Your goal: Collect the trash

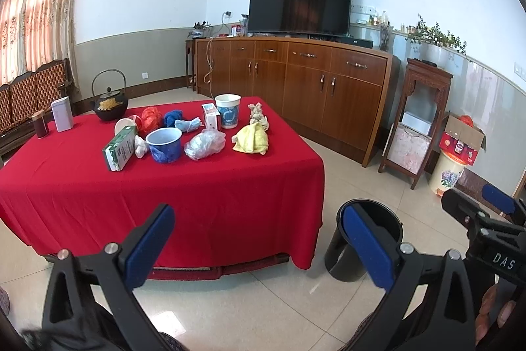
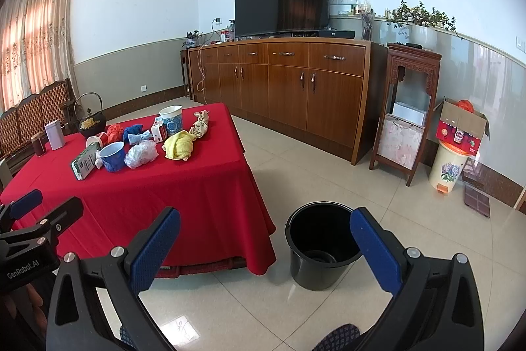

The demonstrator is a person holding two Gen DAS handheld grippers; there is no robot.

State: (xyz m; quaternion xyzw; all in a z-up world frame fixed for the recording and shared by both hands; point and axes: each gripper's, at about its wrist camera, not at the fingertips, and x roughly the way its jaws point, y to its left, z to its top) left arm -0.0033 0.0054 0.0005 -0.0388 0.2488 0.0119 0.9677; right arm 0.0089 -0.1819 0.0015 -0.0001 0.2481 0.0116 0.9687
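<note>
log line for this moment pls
phase: pre-grasp | left gripper: open, empty | right gripper: open, empty | trash: on red table | black bin: floor, empty

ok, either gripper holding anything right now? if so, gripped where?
Nothing held. Left gripper and right gripper are both open and empty, short of the red table; the black bucket stands untouched.

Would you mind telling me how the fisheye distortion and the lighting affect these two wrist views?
Left wrist view: the wooden sideboard bows into a curve, dark vignette fills the corners, and backlit curtains glow pink. Right wrist view: the same bending shows along the wall, the floor tiles carry soft window glare, and the black bucket stays sharp.
</note>
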